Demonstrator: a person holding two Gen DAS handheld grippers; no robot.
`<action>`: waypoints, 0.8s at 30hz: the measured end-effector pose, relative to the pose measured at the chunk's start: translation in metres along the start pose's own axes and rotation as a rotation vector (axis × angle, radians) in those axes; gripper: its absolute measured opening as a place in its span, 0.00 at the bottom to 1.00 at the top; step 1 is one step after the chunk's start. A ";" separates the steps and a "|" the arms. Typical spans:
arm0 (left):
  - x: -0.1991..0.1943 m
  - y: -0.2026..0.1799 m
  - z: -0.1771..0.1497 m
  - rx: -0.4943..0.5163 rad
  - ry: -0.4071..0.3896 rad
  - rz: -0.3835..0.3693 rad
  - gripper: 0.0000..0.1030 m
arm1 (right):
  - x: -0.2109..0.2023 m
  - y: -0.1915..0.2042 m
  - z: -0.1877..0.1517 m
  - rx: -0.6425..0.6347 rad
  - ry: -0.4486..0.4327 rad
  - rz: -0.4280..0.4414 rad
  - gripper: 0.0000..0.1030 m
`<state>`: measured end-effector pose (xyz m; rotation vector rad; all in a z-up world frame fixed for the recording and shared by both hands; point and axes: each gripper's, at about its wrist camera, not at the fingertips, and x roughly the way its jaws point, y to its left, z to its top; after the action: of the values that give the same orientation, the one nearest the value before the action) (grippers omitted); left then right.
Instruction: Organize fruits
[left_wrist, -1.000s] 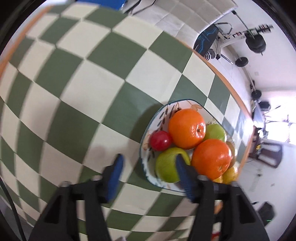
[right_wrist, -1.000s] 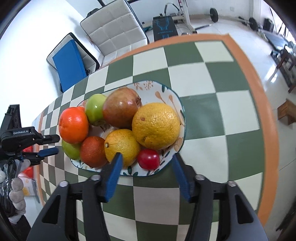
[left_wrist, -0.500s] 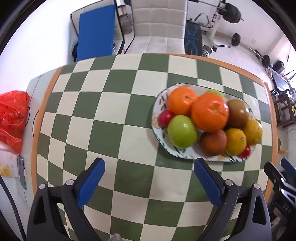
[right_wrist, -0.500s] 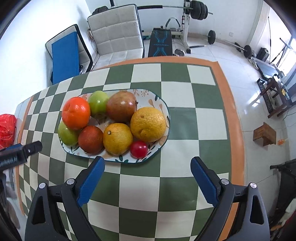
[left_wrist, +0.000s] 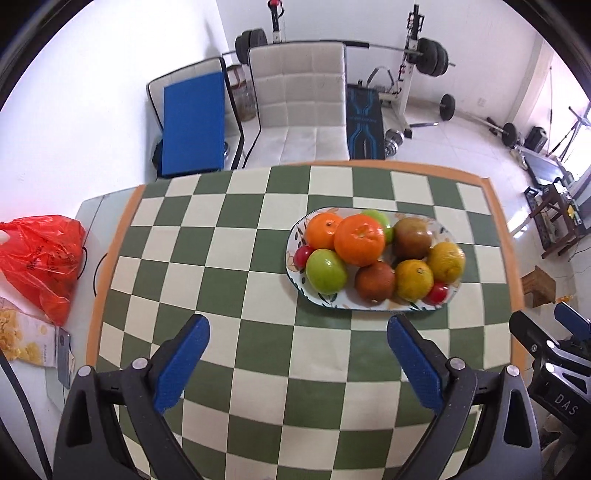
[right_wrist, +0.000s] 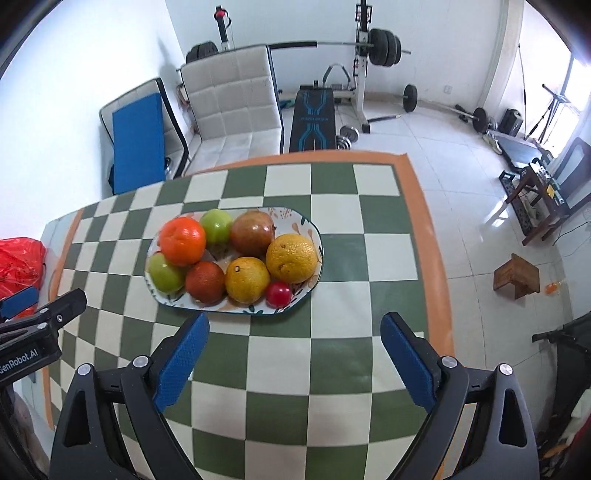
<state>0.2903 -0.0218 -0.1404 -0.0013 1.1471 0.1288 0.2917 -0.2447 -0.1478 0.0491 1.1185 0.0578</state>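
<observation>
Plate (left_wrist: 295, 236) of fruit is sitting on the checkered tabletop (left_wrist: 221, 258), toward its far right part. Oranges (left_wrist: 359, 240), green apples (left_wrist: 325, 270), a pomegranate (left_wrist: 412, 237), yellow citrus (left_wrist: 413, 279) and small red fruits (left_wrist: 437, 293) are all lying on the plate. Left claw (left_wrist: 298, 363) is hovering spread wide, empty, near side of the plate. Right claw (right_wrist: 294, 363) is likewise spread, empty, near side of the plate.

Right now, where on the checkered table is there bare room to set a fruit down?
Free: the wide stretch of checkered cloth between the plate's left rim and the orange border, and the strip between the plate's near rim and both open tools, left tool and right tool. Narrower room to the plate's right. Crowded: the plate, piled with fruit.
</observation>
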 end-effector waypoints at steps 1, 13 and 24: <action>-0.010 0.001 -0.004 0.002 -0.014 -0.002 0.96 | -0.011 0.001 -0.003 0.001 -0.013 0.002 0.93; -0.113 0.016 -0.050 -0.008 -0.132 -0.047 0.95 | -0.138 0.011 -0.048 -0.017 -0.145 0.015 0.93; -0.201 0.022 -0.075 0.016 -0.270 -0.081 0.96 | -0.260 0.024 -0.084 -0.027 -0.282 0.037 0.93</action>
<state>0.1390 -0.0248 0.0128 -0.0157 0.8767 0.0461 0.1024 -0.2384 0.0503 0.0519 0.8351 0.0964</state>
